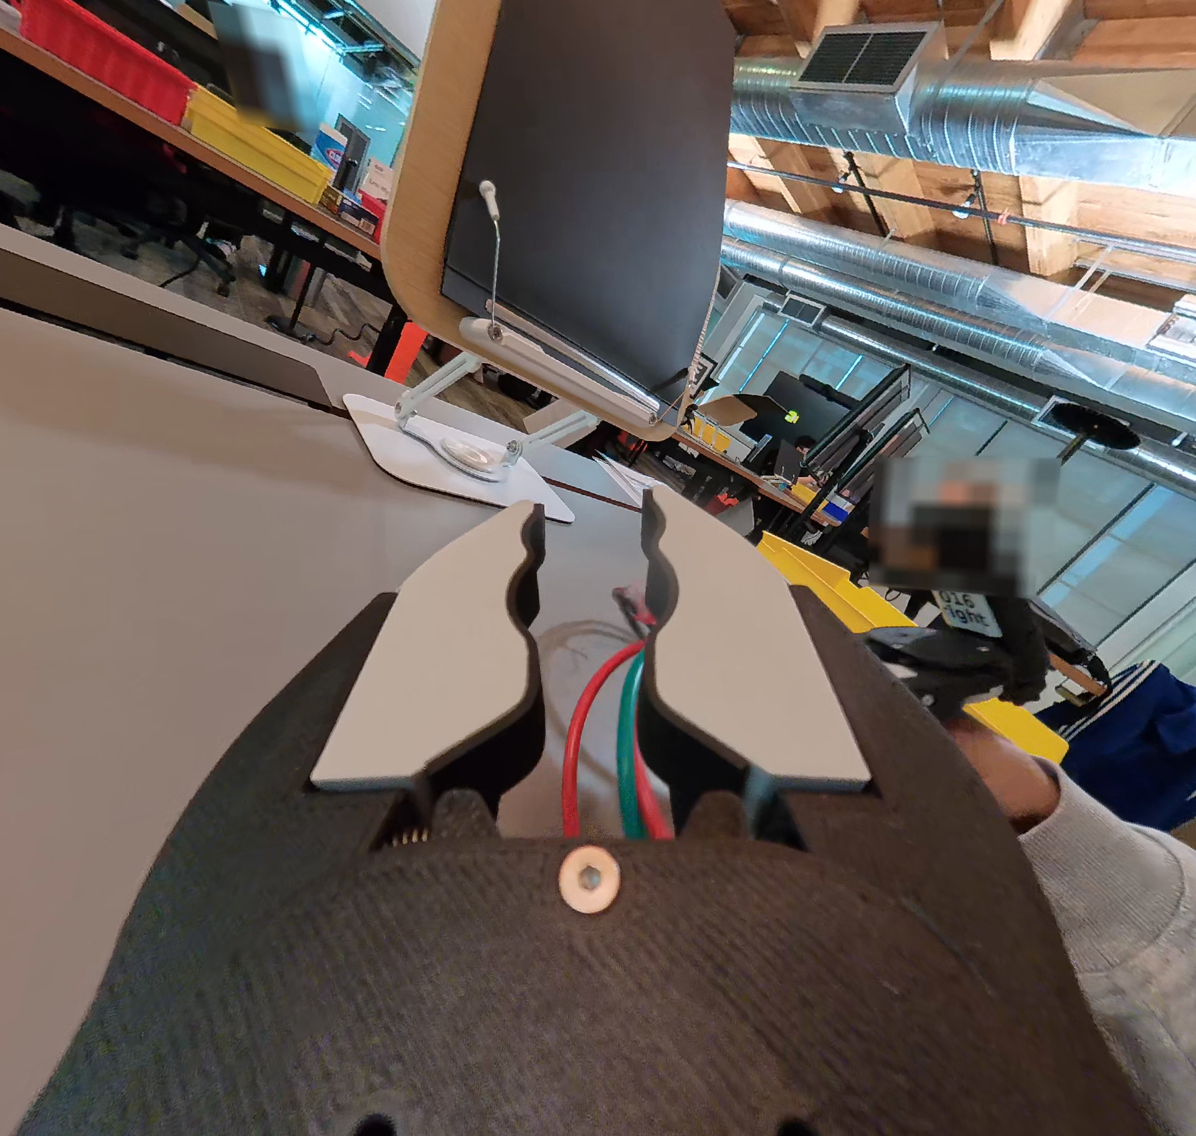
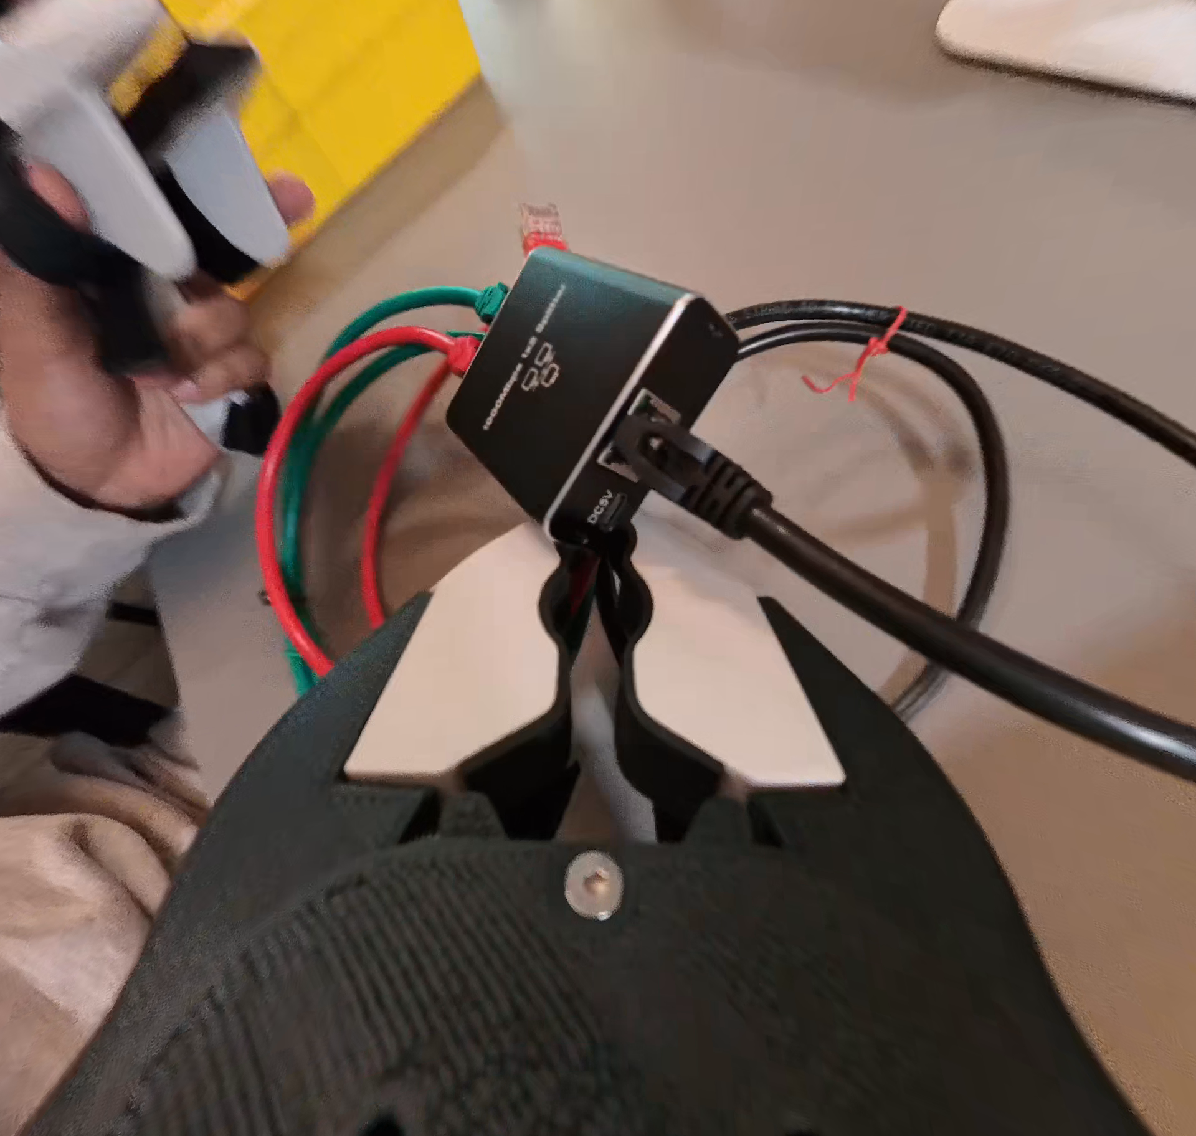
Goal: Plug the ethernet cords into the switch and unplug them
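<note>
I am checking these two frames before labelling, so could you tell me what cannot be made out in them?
- Right wrist view: the switch has its far ports hidden by its own body, so how deeply the green cord and red cord are seated is unclear.
- Right wrist view: the left gripper is motion-blurred.
- Left wrist view: its right finger hides the switch.

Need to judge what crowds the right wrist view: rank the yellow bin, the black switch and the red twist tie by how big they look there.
1. yellow bin, though cut off by the frame edge and partly hidden.
2. black switch, nearer the camera, so its true size against the bin is unsure.
3. red twist tie, clearly smallest.
</note>
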Demonstrator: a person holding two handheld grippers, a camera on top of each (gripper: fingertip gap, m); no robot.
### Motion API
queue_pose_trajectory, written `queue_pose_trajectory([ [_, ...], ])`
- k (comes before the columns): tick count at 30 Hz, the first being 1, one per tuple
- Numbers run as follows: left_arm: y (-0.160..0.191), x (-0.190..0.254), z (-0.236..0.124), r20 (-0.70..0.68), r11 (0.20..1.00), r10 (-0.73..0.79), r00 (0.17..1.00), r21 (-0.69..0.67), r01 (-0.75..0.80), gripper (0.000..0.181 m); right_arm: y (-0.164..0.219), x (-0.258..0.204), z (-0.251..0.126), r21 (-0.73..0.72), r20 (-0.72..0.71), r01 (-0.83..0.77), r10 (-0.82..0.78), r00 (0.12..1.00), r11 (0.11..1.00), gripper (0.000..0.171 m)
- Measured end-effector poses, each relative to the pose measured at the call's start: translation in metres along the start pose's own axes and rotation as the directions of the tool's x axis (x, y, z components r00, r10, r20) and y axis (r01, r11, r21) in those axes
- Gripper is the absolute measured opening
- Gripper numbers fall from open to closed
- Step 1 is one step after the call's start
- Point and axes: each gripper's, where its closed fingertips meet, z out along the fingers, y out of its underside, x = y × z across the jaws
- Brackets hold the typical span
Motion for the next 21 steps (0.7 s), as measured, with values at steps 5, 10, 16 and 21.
queue_pose_trajectory([
  [5,0.0,-0.005,0.0,0.006,0.999,-0.039,0.999,0.005,0.039,0.03,-0.048,-0.008,-0.048,0.22,0.011,-0.019,0.016,1.0,0.975,0.009],
  [10,0.002,-0.008,0.001,0.005,0.997,-0.071,0.997,0.0,0.071,0.03,-0.1,-0.007,-0.121,0.447,-0.015,-0.026,0.037,0.999,0.894,0.009],
  [16,0.004,-0.009,0.001,0.002,0.996,-0.089,0.996,-0.007,0.089,0.03,-0.124,0.029,-0.234,0.579,-0.245,0.094,0.064,0.967,0.81,0.009],
  [21,0.007,-0.007,0.002,-0.002,0.995,-0.096,0.995,-0.019,0.096,0.03,-0.095,0.087,-0.325,0.587,-0.531,0.165,0.224,0.817,0.793,0.009],
])
